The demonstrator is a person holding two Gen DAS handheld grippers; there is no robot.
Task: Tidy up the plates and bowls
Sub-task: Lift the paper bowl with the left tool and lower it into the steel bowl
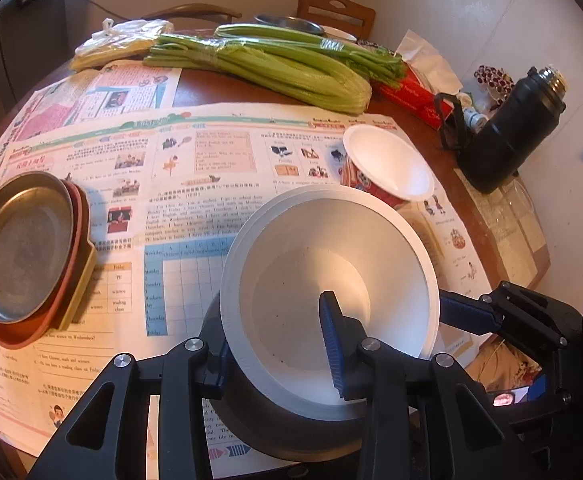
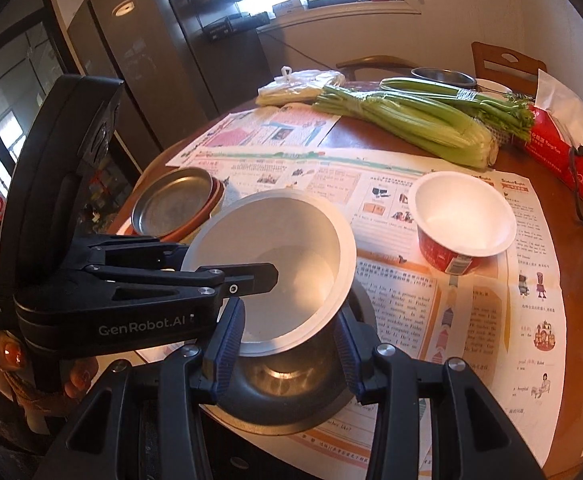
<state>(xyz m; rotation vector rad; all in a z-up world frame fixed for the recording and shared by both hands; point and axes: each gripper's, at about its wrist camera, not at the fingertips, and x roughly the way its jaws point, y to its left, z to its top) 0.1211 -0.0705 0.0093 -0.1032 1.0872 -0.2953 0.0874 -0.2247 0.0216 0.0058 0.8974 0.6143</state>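
A white bowl point(image 1: 331, 264) point(image 2: 291, 232) hangs tilted over a dark bowl with a steel inside point(image 1: 275, 428) point(image 2: 287, 384) at the table's near edge. My left gripper point(image 1: 275, 328) point(image 2: 229, 260) is shut on the white bowl's wall, one finger inside and one outside. My right gripper point(image 2: 287, 340) stands narrow around the dark bowl's near part, and the white bowl's lower rim hides where its pads touch. In the left wrist view, one of the right gripper's fingers point(image 1: 467, 314) reaches in behind the white bowl. A steel plate point(image 1: 23, 248) point(image 2: 171, 204) tops a stack of brown and yellow plates at the left.
A red-sided white cup bowl point(image 1: 391, 160) point(image 2: 463, 212) stands to the right on the newspaper sheets point(image 1: 211, 160). Celery bunches point(image 1: 271, 64), a red tissue box point(image 1: 411, 96), a black flask point(image 1: 507, 128) and a steel basin point(image 1: 291, 24) line the back and right of the round table.
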